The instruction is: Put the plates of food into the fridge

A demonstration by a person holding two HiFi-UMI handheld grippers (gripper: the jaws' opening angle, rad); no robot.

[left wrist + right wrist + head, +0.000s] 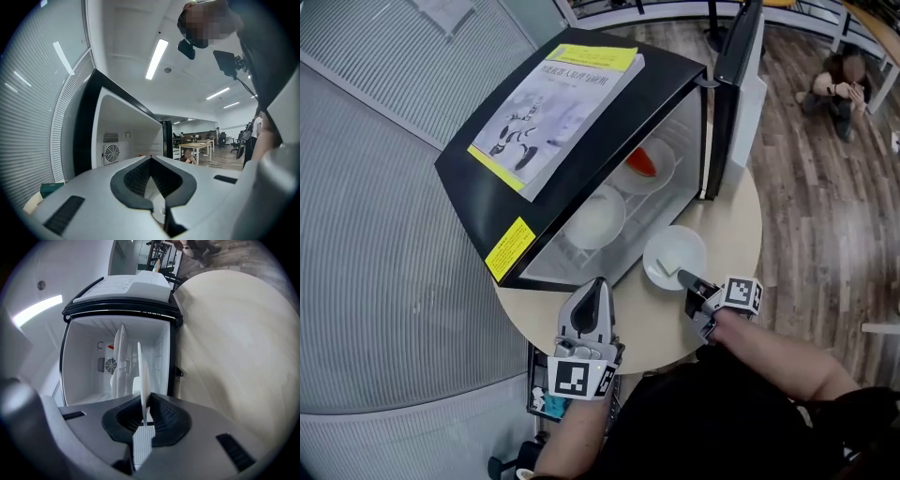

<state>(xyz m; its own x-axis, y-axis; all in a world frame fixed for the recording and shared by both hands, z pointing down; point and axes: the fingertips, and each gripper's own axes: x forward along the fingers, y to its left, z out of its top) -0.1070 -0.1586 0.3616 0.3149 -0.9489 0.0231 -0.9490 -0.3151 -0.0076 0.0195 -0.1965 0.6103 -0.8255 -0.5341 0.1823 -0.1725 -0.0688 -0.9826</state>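
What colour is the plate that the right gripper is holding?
White. The held plate shows best in the head view.

Looking steeply down on a black fridge [478,202] parked on a round table [741,220], with its door [733,94] swung wide open. Got a booklet [562,103] lying on top and a yellow sticker [510,247] on the side. Spotting two plates inside: a plate with red food [645,167] and a white plate [595,220] (can't tell what's on that one). Seeing the right gripper [686,279] clamped on the rim of a third plate [673,255] just outside the opening, over the table. Seeing the left gripper [598,286] nearby, jaws together, holding nothing. Also spotting a person [836,89] sitting on the wooden floor [825,206], well apart.
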